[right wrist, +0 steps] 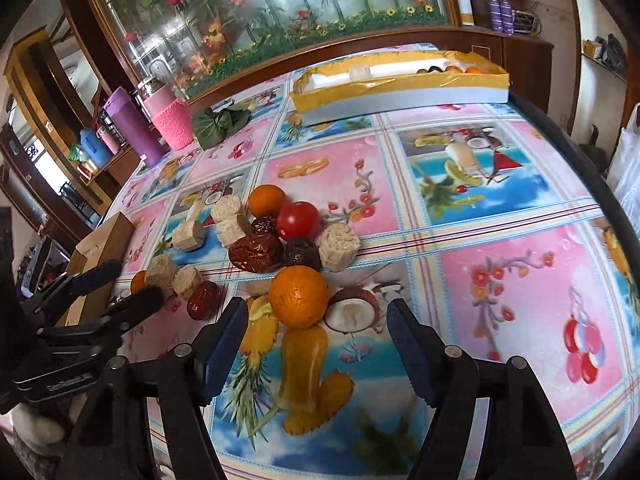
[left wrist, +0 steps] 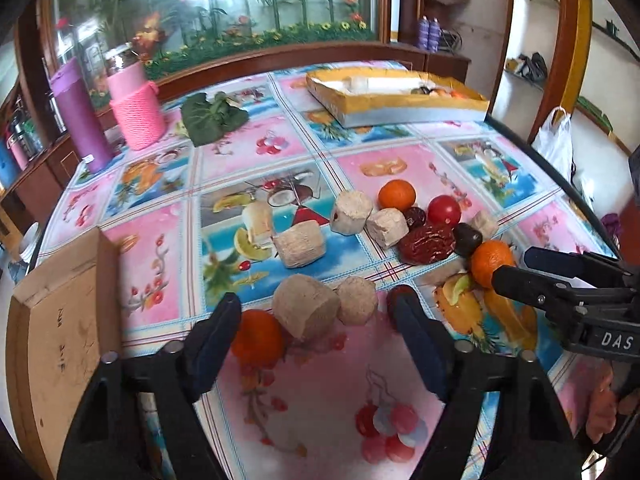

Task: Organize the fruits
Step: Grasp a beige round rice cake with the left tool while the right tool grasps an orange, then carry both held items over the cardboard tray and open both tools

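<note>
On the fruit-print tablecloth lies a heap of fruit: oranges, a red tomato (left wrist: 444,210), wrinkled red dates (left wrist: 426,242) and several beige cylindrical chunks. My left gripper (left wrist: 316,308) is open. Two beige chunks (left wrist: 306,312) lie between its fingertips untouched, and an orange (left wrist: 256,338) sits by its left finger. My right gripper (right wrist: 318,316) is open too. Another orange (right wrist: 298,296) rests on the table just ahead of its tips, with gaps on both sides. A yellow-lined box (right wrist: 400,88) at the far edge holds a few fruits at its right end.
A cardboard box (left wrist: 60,320) stands at the table's left edge, close to the left gripper. A pink wrapped cup (left wrist: 136,116), a purple bottle (left wrist: 80,116) and a green leafy bundle (left wrist: 212,118) stand at the back left. A white plastic bag (left wrist: 554,140) hangs beyond the right edge.
</note>
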The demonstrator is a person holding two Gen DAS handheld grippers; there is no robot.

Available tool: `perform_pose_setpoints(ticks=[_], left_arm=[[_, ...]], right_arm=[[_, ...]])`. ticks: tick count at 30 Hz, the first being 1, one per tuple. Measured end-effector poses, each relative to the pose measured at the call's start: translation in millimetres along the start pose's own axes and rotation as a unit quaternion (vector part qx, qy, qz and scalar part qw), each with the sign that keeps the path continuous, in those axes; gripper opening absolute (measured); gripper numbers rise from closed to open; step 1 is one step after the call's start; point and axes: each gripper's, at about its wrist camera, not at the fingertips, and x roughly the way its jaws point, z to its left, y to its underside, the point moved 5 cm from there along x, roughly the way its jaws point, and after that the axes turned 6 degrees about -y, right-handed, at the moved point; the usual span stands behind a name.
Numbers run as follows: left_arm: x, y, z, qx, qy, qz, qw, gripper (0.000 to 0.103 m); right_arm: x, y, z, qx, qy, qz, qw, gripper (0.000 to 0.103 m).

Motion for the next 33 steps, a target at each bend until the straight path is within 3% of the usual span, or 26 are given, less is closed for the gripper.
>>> perform_pose_setpoints(ticks=[6, 8, 12, 17, 18, 26, 33], left_arm=[[11.7, -3.1, 9.8, 0.001, -0.004, 0.007, 1.0, 0.046], [11.9, -2.7, 12.1, -0.001, 0.001, 0.006, 1.0, 0.045], [13.0, -3.5, 12.4, 0.002, 0.007, 0.004, 1.0, 0.045], [13.8, -4.7, 11.1, 0.008, 0.009, 0.003, 0.9999, 0.043], [12.6, -4.5, 9.9, 0.006, 0.02, 0.005, 0.9998, 0.037], [-13.8, 2.4, 19.3, -0.047, 0.039, -0.013, 0.998, 0.036], [-66.0, 24.0, 58.9, -0.114, 0.048, -0.047, 0.9912, 0.037]], right_arm=[[15.7, -2.2, 6.9, -0.015, 0.006, 0.011, 1.0, 0.076], [18.9, -3.7, 10.1, -0.02, 0.007, 0.012, 1.0, 0.074], [23.4, -3.9, 17.5, -0.038, 0.016, 0.014, 0.999, 0.05], [20.6, -2.9, 18.2, -0.039, 0.022, 0.007, 0.999, 0.036], [18.7, -2.9, 17.1, -0.036, 0.02, 0.005, 0.999, 0.035], [4.9, 2.9, 22.2, -0.038, 0.01, -0.004, 0.999, 0.035], [-12.7, 7.8, 43.1, -0.053, 0.001, -0.016, 0.998, 0.035]])
